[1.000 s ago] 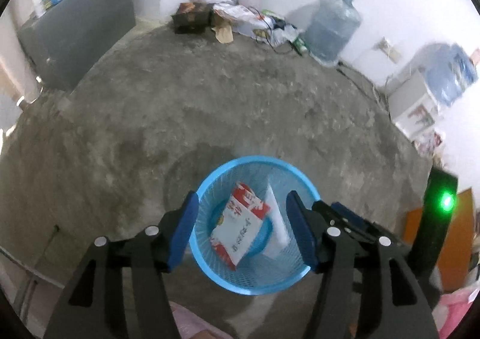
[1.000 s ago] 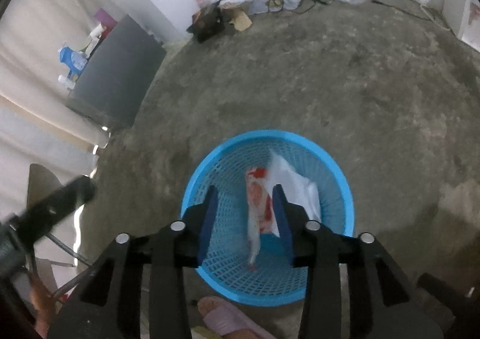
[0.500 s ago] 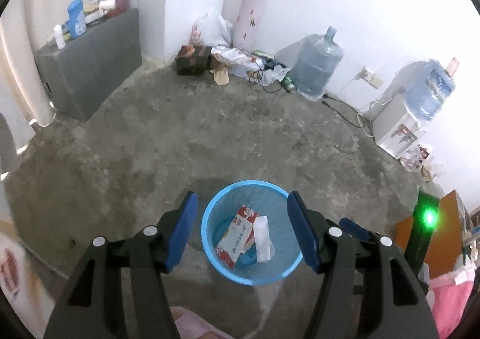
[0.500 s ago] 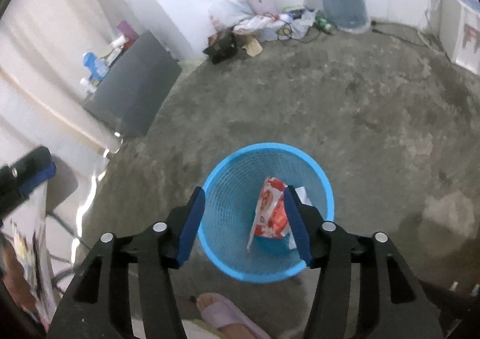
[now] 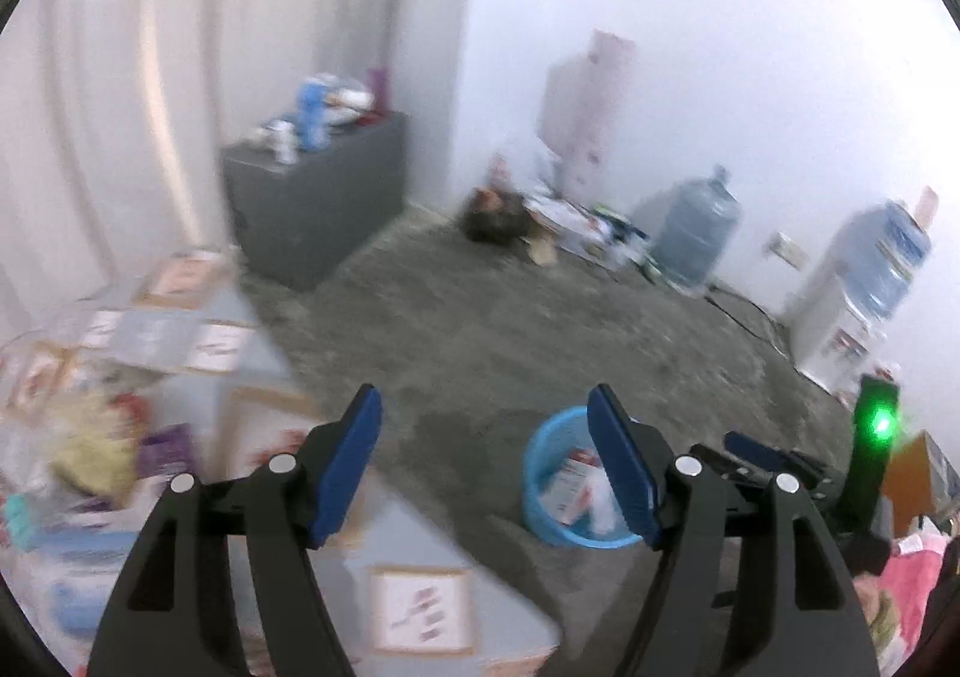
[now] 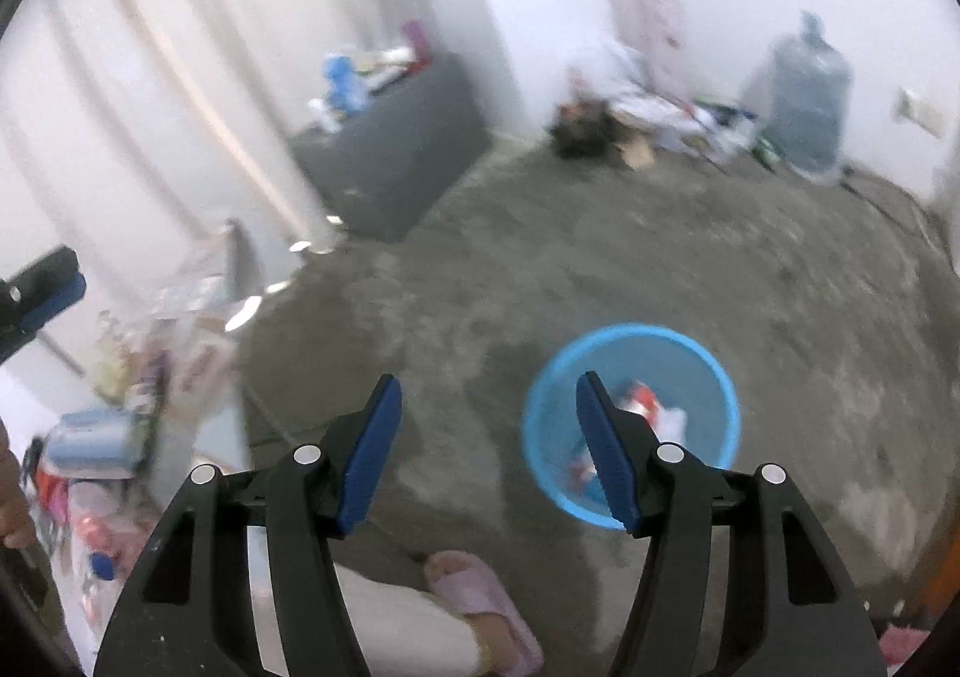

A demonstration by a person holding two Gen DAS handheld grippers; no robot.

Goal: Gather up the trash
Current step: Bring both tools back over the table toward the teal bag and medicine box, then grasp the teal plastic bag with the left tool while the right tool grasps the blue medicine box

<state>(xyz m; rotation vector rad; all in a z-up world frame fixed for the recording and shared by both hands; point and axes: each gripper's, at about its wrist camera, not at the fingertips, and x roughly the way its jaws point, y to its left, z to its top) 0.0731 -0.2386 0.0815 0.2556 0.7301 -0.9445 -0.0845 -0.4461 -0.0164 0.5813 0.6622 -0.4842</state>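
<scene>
Blue plastic marks the basket (image 5: pixel 543 491) in my left wrist view: it stands on the grey concrete floor (image 5: pixel 510 329) beyond my left gripper (image 5: pixel 483 467), partly behind the right-hand finger (image 5: pixel 624 473), with a red-and-white wrapper (image 5: pixel 570 488) and some white paper lying inside it. My left fingers are spread wide with only bare floor showing between them; they have just been opening further. Left of and under these fingers lies a blurred table (image 5: pixel 180 341) heaped with packets and cards. From my right wrist view, the same basket (image 6: pixel 696 353) sits on the floor beyond and to the right of my right gripper (image 6: pixel 486 449), its near rim hidden behind the right-hand finger (image 6: pixel 606 449), the red-and-white wrapper (image 6: pixel 645 398) visible within. My right fingers are also released, nothing between them. Below them a foot in a pink slipper (image 6: pixel 486 611) rests on the floor.
</scene>
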